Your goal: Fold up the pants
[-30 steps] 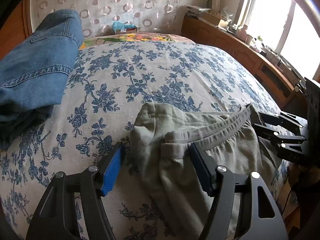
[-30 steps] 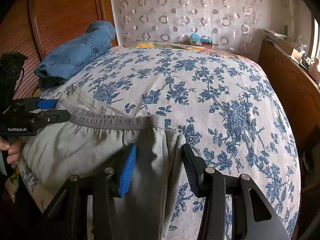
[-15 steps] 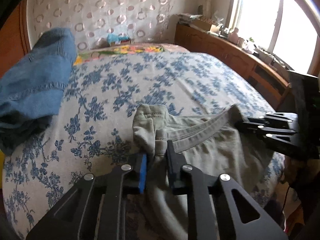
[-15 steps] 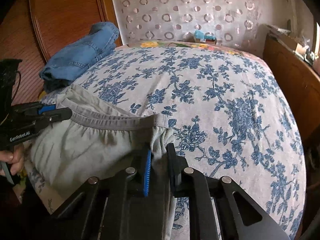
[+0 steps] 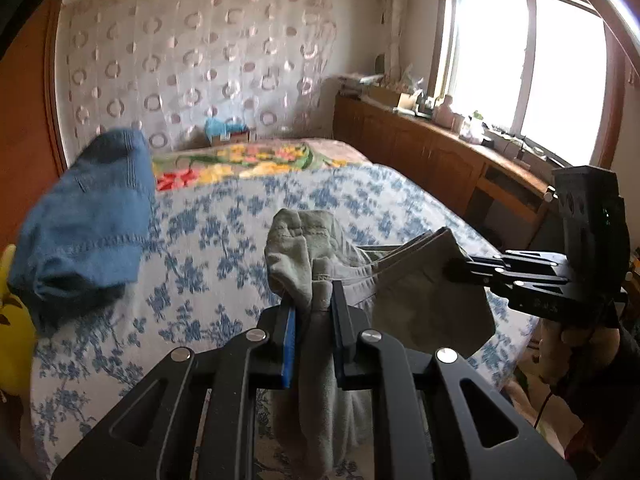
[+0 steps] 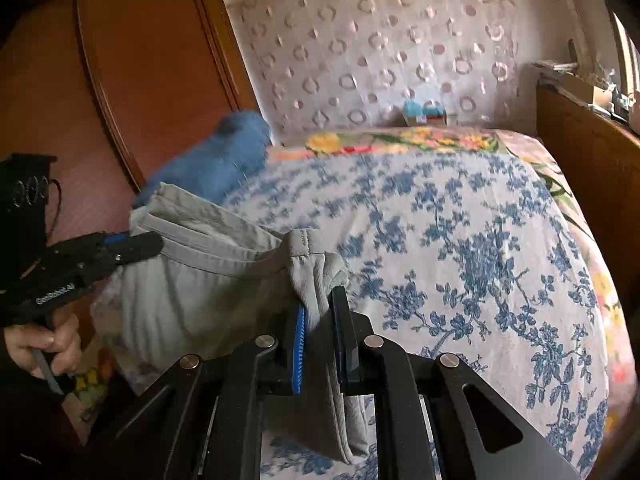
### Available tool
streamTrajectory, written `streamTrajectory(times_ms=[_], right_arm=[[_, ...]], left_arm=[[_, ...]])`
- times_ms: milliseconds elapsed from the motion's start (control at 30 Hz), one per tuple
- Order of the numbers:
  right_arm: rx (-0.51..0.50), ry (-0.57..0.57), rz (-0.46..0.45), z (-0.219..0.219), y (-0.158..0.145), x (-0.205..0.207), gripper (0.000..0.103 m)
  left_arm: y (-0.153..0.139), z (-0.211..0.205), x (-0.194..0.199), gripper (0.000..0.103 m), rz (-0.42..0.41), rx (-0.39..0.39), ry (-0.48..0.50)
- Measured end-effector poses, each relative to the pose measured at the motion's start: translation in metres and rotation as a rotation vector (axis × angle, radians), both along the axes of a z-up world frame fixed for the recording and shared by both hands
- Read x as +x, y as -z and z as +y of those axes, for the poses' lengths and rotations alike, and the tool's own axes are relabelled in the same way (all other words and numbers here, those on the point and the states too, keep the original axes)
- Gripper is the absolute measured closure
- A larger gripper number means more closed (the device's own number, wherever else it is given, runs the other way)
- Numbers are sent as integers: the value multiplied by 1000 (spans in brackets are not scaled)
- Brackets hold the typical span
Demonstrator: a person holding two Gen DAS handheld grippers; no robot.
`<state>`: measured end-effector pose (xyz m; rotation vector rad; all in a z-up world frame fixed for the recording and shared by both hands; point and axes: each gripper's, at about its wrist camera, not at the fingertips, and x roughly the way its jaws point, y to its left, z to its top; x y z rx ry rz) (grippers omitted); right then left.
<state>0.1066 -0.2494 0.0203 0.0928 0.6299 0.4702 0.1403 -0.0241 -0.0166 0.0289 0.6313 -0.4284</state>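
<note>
Left tongs, side of body, right wrist view: white lettering that appeared to read "GenRobot.AI", blurred and only partly legible.
Right tongs, lower body, left wrist view: a faint mark, too small to be read.
Small box at the head of the bed: printing was present but could not be read.
</note>
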Motion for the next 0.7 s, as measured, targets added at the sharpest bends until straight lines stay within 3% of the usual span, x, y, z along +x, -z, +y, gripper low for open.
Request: streamTrajectory(times_ms=[400, 700], right_arm=[[-4, 4, -121, -10, -29, -28, 91], [-2, -15, -165, -3, -32, -27, 91]], left_arm=[[-35, -4, -13, 87, -104, -12, 17], [-30, -1, -1, 87, -100, -12, 14]])
